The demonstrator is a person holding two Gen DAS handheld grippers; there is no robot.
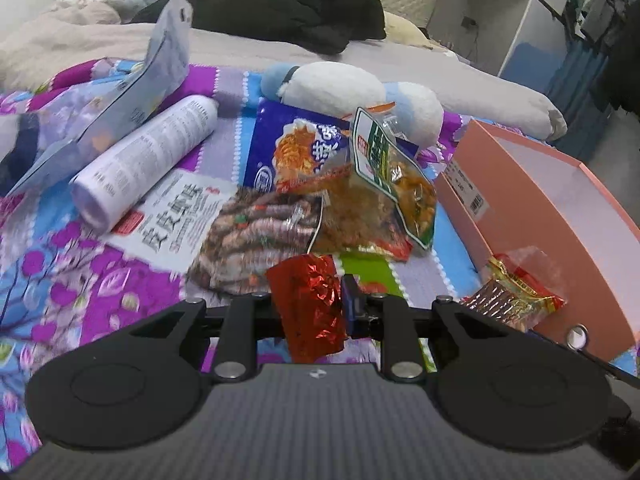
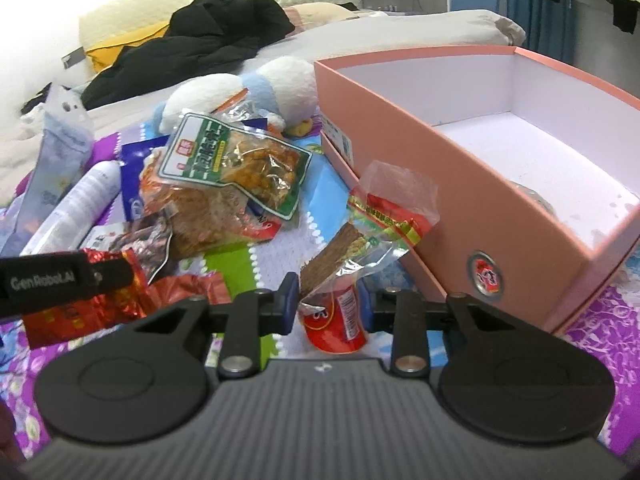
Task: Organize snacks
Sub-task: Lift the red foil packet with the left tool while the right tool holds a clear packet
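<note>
My left gripper (image 1: 310, 300) is shut on a crinkled red foil snack (image 1: 310, 304) and holds it low over the flowered blanket. My right gripper (image 2: 328, 300) is shut on a clear-and-red snack packet (image 2: 360, 240), held just left of the pink box (image 2: 440, 216); the same packet shows in the left wrist view (image 1: 516, 292). A pile of snacks lies beyond: a green-labelled bag (image 2: 236, 160) (image 1: 394, 172), a blue bag (image 1: 288, 148) and a white shrimp-print bag (image 1: 200, 220). The left gripper's finger with the red foil shows at left in the right wrist view (image 2: 68, 280).
The pink box (image 1: 560, 216) stands open at the right with a round packet (image 2: 536, 200) partly seen inside. A white tube (image 1: 148, 160), a pale pouch (image 1: 160, 60) and a plush toy (image 1: 348, 88) lie on the bed. Black clothes (image 1: 288, 8) lie further back.
</note>
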